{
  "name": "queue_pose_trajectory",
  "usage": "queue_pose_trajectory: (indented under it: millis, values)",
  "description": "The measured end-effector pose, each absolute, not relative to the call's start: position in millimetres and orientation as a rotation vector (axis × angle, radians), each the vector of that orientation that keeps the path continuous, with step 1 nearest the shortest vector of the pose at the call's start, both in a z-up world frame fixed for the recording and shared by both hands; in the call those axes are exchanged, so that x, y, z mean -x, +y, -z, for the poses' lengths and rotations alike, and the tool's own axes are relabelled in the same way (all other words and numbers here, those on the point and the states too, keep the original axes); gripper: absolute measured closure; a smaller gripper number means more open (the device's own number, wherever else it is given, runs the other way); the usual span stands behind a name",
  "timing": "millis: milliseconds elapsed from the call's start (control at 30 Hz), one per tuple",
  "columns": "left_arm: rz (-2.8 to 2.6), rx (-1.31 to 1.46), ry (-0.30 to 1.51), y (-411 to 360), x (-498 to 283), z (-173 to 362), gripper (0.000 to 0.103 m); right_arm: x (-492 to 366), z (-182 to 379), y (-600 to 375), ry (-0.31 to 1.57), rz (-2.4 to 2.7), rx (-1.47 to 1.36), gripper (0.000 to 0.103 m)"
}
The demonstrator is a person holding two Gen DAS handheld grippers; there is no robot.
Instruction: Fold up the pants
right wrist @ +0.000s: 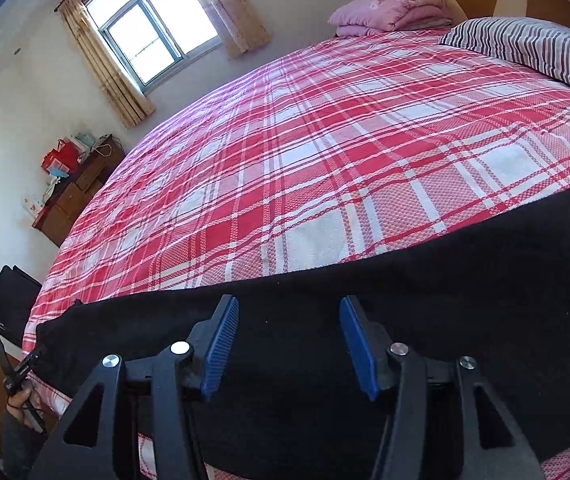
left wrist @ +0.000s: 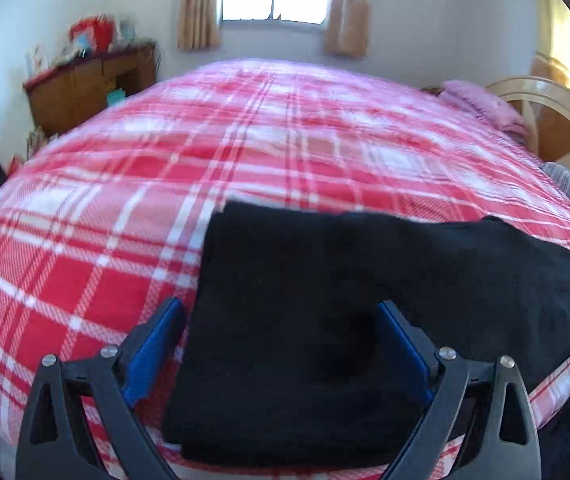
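The black pants (left wrist: 297,320) lie flat along the near edge of the bed with the red plaid cover (left wrist: 245,140). In the left wrist view their left end looks doubled over into a thick block. My left gripper (left wrist: 281,308) is open, its blue pads on either side of that end, just above the cloth. In the right wrist view the pants (right wrist: 425,300) stretch across the bed (right wrist: 325,140). My right gripper (right wrist: 289,306) is open above their middle and holds nothing. The left gripper (right wrist: 23,368) shows at the far left, in a hand.
A striped pillow (right wrist: 533,48) and a folded pink blanket (right wrist: 389,12) lie at the head of the bed by the wooden headboard (left wrist: 557,120). A cluttered wooden dresser (left wrist: 89,80) stands by the far wall. A black chair (right wrist: 13,300) stands left of the bed.
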State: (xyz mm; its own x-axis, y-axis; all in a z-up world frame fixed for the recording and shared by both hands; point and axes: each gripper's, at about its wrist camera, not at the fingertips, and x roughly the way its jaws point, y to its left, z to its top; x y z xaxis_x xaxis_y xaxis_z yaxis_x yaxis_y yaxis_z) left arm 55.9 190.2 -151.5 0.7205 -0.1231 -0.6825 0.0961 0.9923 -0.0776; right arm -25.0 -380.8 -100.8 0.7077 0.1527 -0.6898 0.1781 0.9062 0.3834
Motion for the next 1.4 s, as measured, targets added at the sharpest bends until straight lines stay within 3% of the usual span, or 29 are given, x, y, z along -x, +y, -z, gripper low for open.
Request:
queue_pose_trajectory:
  millis: [233, 467, 667, 867, 1100, 1233, 1400]
  values:
    - [0.088, -0.054, 0.76, 180.6, -55.3, 154.5, 0.002, 33.8, 91.4, -394.4, 0.75, 0.054, -0.494, 0.048]
    - [0.037, 0.002, 0.64, 188.9, -42.4, 91.8, 0.002, 54.2, 74.3, -418.8, 0.698, 0.138, -0.499, 0.046]
    - [0.228, -0.013, 0.61, 122.0, -52.5, 62.7, 0.002, 75.0, 62.6, -446.5, 0.666, 0.214, -0.508, 0.046]
    - [0.36, -0.063, 0.706, 50.1, -68.6, 84.4, 0.002, 100.1, 55.5, -474.9, 0.657, 0.311, -0.455, 0.046]
    - [0.375, -0.093, 0.818, 19.8, -67.8, 128.0, 0.002, 127.6, 63.7, -519.3, 0.65, 0.351, -0.517, 0.046]
    - [0.346, -0.083, 0.864, 28.9, -71.1, 144.9, 0.002, 127.6, 77.0, -532.1, 0.678, 0.301, -0.585, 0.058]
    - [0.353, -0.097, 0.852, 27.0, -65.5, 144.8, 0.001, 125.8, 81.2, -530.2, 0.692, 0.283, -0.564, 0.059]
